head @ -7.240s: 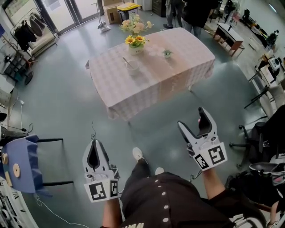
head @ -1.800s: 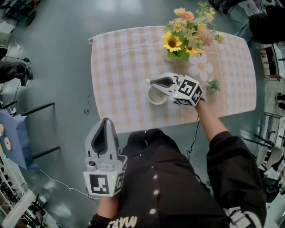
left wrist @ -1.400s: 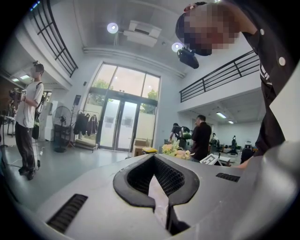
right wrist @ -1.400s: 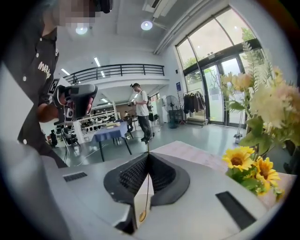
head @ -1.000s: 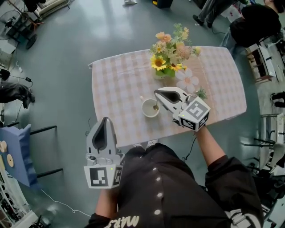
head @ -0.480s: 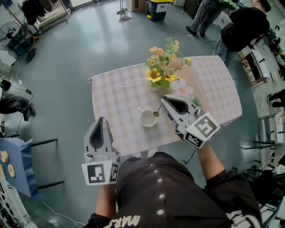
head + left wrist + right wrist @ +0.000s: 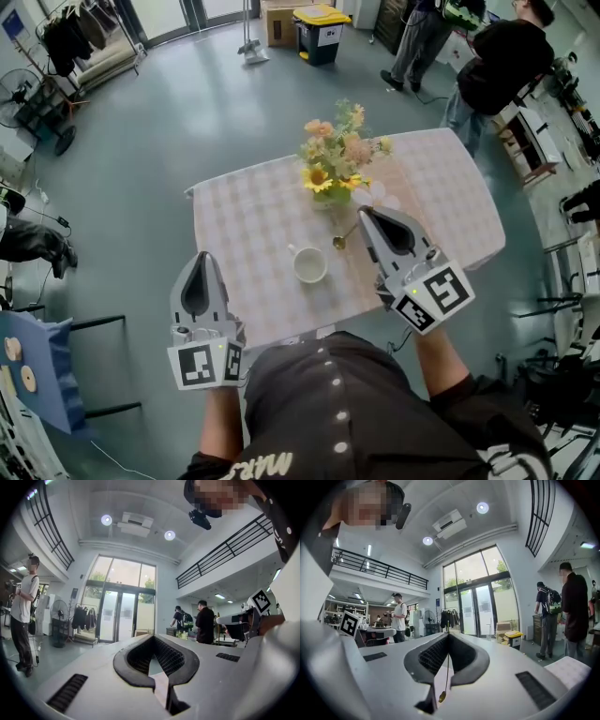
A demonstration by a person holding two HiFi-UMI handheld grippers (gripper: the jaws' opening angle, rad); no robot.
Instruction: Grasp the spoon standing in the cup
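In the head view my right gripper (image 7: 363,214) is shut on the thin handle of a small gold spoon (image 7: 340,242), which hangs clear above the table to the right of the white cup (image 7: 309,264). The cup stands empty on the checked tablecloth (image 7: 244,220). The right gripper view shows the spoon (image 7: 441,696) dangling bowl-down from the pinched jaw tips of the right gripper (image 7: 448,635). My left gripper (image 7: 200,256) hovers off the table's near left side; its jaws (image 7: 153,637) are shut with nothing between them.
A vase of yellow and pink flowers (image 7: 330,169) stands just behind the cup and spoon. People stand beyond the table at top right (image 7: 492,66), near a yellow-lidded bin (image 7: 319,26). A blue chair (image 7: 37,361) is at far left. Grey floor surrounds the table.
My right gripper has lifted the spoon out of the cup and carried it up and to the right. The left gripper has stayed put, shut.
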